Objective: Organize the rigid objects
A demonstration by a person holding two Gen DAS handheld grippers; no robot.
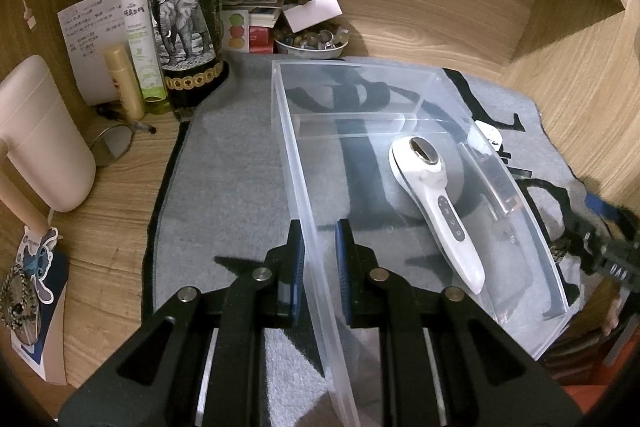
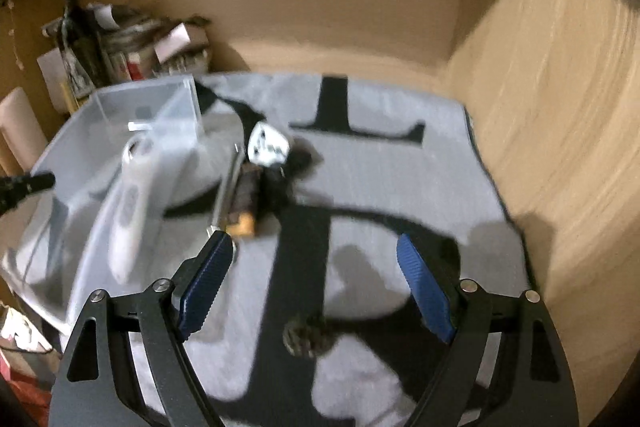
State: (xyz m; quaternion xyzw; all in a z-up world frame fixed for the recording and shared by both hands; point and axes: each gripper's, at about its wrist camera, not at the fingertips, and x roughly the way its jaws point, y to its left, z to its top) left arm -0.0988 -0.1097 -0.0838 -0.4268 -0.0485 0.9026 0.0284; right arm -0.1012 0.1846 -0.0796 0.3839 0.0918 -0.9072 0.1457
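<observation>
Clamped on the clear plastic bin (image 1: 400, 99) wall, my left gripper (image 1: 320, 251) steadies it; my right gripper (image 2: 316, 259) gapes empty. Ahead of those jaws lies the white plastic face-shaped piece (image 2: 266, 145): light, stiff, probably slippery. I'd pinch its edges.

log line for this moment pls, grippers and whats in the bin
left gripper: shut on clear bin wall | right gripper: open, empty, over grey mat | in bin: white handheld device

My desk (image 1: 120, 187) is wood. On it a grey mat (image 1: 232, 167) lies; left of the mat stand a bottle (image 1: 184, 7) and a mirror (image 1: 112, 145).
</observation>
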